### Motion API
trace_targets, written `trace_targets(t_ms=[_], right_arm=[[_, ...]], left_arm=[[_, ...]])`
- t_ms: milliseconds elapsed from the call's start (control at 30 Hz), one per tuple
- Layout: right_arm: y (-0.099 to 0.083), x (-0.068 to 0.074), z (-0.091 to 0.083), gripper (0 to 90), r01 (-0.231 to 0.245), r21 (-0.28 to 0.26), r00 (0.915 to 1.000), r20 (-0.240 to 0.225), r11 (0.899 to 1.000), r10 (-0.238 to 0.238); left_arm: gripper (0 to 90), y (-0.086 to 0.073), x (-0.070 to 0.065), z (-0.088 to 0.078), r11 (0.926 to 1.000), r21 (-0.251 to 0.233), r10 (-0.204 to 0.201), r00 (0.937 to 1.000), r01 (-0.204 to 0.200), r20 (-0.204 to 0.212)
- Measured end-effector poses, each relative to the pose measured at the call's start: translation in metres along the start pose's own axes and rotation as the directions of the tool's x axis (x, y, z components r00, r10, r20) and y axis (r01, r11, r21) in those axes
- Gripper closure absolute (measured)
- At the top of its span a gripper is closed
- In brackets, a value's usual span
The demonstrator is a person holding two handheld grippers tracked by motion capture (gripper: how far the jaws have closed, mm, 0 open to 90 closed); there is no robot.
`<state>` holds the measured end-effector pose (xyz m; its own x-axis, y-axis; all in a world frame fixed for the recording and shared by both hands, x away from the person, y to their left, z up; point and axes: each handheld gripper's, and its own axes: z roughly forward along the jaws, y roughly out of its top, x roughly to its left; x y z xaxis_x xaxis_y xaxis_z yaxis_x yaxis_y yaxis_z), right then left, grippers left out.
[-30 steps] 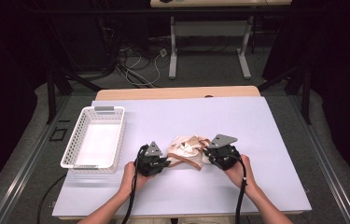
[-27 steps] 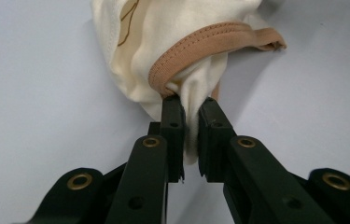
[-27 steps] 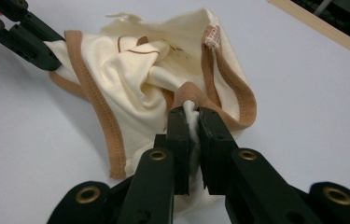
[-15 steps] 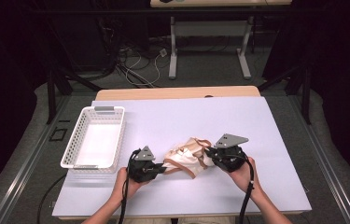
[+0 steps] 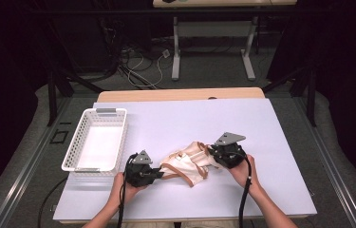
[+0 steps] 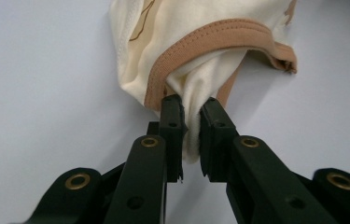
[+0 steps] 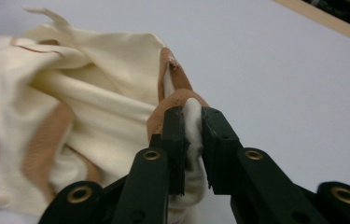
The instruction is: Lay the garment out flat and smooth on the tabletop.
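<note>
From the high view, a cream garment with tan trim [image 5: 187, 163] lies bunched on the white table [image 5: 261, 128], stretched between the left tool [image 5: 159, 174] and the right tool [image 5: 213, 156]; a white basket [image 5: 118, 137] sits well to the left. In the left gripper view, the left tool [image 6: 190, 112] pinches a fold of cream cloth [image 6: 196, 42] just under the tan band. In the right gripper view, the right tool [image 7: 192, 116] has just eased a little wider, cloth [image 7: 93, 116] bunched between its nearly closed jaws.
</note>
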<state>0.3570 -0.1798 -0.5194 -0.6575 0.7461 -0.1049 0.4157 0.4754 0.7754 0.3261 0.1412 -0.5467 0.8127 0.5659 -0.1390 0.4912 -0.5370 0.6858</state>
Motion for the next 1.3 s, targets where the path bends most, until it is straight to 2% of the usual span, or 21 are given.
trace_targets(t_ms=[33, 67, 100, 167, 300, 367, 467, 667, 767, 933, 967, 1000, 1167, 1300], right_arm=[[-0.001, -0.002, 0.005, 74.8, -0.004, 0.008, 1.0, 0.004, 1.0, 0.004], [-0.004, -0.003, 0.012, 70.9, 0.001, 0.04, 0.9999, 0.012, 0.999, -0.001], [-0.004, -0.003, 0.012, 70.9, 0.001, 0.04, 0.9999, 0.012, 0.999, -0.001], [-0.006, -0.005, 0.013, 63.4, -0.013, 0.054, 0.9998, 0.017, 0.998, 0.012], [-0.005, -0.011, 0.004, 50.7, -0.037, 0.033, 0.9991, 0.022, 0.999, 0.036], [-0.004, -0.013, -0.002, 44.6, -0.042, 0.014, 0.9989, 0.022, 0.999, 0.042], [-0.002, -0.013, -0.011, 40.4, -0.043, 0.002, 0.999, 0.011, 0.999, 0.043], [0.003, -0.004, -0.021, 36.8, -0.028, -0.016, 0.9995, -0.013, 0.999, 0.028], [0.005, 0.002, -0.022, 35.5, -0.013, -0.018, 0.9993, -0.035, 1.0, 0.013], [0.005, 0.014, -0.023, 32.8, 0.013, -0.01, 0.9968, -0.079, 1.0, -0.013], [0.005, 0.016, -0.022, 32.8, 0.024, -0.011, 0.996, -0.085, 1.0, -0.025], [0.005, 0.018, -0.022, 32.8, 0.028, -0.009, 0.9952, -0.094, 1.0, -0.029], [0.003, 0.032, -0.019, 40.6, 0.072, 0.011, 0.9906, -0.117, 0.997, -0.07], [0.002, 0.041, -0.015, 44.9, 0.1, 0.026, 0.9843, -0.149, 0.995, -0.095]], left_arm=[[79.5, 0.0, 0.0, 0.001, 1.0, 0.004, -0.001, 1.0, 0.001, -0.004], [77.4, 0.0, 0.0, 0.001, 1.0, 0.007, 0.004, 0.9999, -0.004, -0.011], [77.4, 0.0, 0.0, 0.001, 0.9998, 0.014, 0.013, 0.9997, -0.012, -0.021], [72.0, 0.001, -0.001, 0.001, 0.9995, 0.019, 0.026, 0.9991, -0.025, -0.035], [55.5, 0.003, -0.003, 0.0, 0.9992, 0.019, 0.037, 0.998, -0.036, -0.05], [51.1, 0.004, -0.003, -0.001, 0.9993, 0.015, 0.036, 0.9983, -0.036, -0.046], [42.2, 0.004, -0.004, 0.0, 0.9992, 0.013, 0.039, 0.9979, -0.038, -0.052], [33.2, 0.005, -0.003, -0.001, 0.9994, 0.007, 0.035, 0.9979, -0.035, -0.054], [31.1, 0.005, -0.002, -0.002, 0.9998, 0.001, 0.022, 0.9983, -0.022, -0.054], [27.3, 0.005, 0.0, -0.005, 0.9996, -0.013, 0.025, 0.9982, -0.026, -0.055], [25.9, 0.005, 0.0, -0.005, 0.9995, -0.015, 0.025, 0.9975, -0.026, -0.066], [23.5, 0.005, 0.0, -0.005, 0.9997, -0.022, 0.014, 0.9981, -0.015, -0.059], [16.2, 0.005, 0.002, -0.006, 0.9995, -0.025, 0.018, 0.998, -0.019, -0.061], [14.4, 0.005, 0.003, -0.007, 0.9997, -0.021, 0.012, 0.9982, -0.014, -0.058]])
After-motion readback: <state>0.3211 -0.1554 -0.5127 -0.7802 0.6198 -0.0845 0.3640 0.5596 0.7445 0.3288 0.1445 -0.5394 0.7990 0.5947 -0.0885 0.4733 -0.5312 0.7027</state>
